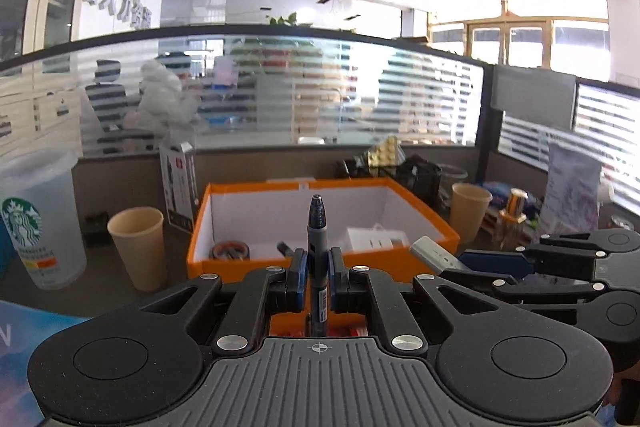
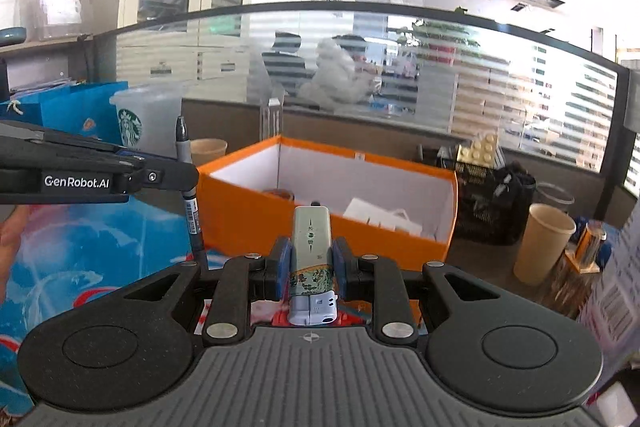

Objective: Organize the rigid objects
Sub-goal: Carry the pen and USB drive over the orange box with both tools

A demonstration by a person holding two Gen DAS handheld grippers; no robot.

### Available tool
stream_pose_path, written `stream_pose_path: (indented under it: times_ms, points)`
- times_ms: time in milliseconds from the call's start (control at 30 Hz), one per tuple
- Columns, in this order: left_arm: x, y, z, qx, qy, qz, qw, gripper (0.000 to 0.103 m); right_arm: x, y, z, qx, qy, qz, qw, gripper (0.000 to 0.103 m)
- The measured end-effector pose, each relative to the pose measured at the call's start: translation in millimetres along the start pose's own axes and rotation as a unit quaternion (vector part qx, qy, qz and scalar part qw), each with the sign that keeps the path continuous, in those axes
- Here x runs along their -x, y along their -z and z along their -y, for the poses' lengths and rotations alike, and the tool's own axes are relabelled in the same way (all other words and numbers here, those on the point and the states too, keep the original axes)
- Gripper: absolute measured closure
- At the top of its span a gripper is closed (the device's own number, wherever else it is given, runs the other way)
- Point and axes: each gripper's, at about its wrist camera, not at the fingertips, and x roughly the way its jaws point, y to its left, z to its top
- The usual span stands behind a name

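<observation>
Left of the box [image 1: 400,193] we see 2 cups [image 1: 138,247] (1 paper). Before its front wall, our left gripper [image 1: 317,277] clamps a pen [image 1: 317,251] upright; our right gripper [image 2: 310,267] pinches a lighter [image 2: 311,251].

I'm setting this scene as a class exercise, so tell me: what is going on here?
A person is tidying a cluttered desk with a handheld gripper in each hand. The left gripper is shut on a dark marker pen, held upright. The right gripper is shut on a small patterned lighter. Both are held above the desk just in front of an open orange box, which already holds a roll of tape and a white item. Neither held thing is in the box yet.
</observation>
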Motion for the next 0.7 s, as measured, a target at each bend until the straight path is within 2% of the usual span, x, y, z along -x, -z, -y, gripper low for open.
stream_pose_path:
  times_ms: [700]
  points:
    - [-28,-54,-19,0.006,-0.011,0.041,0.9991,0.094,-37,-58,18,0.010,0.003,0.035,0.999,0.082]
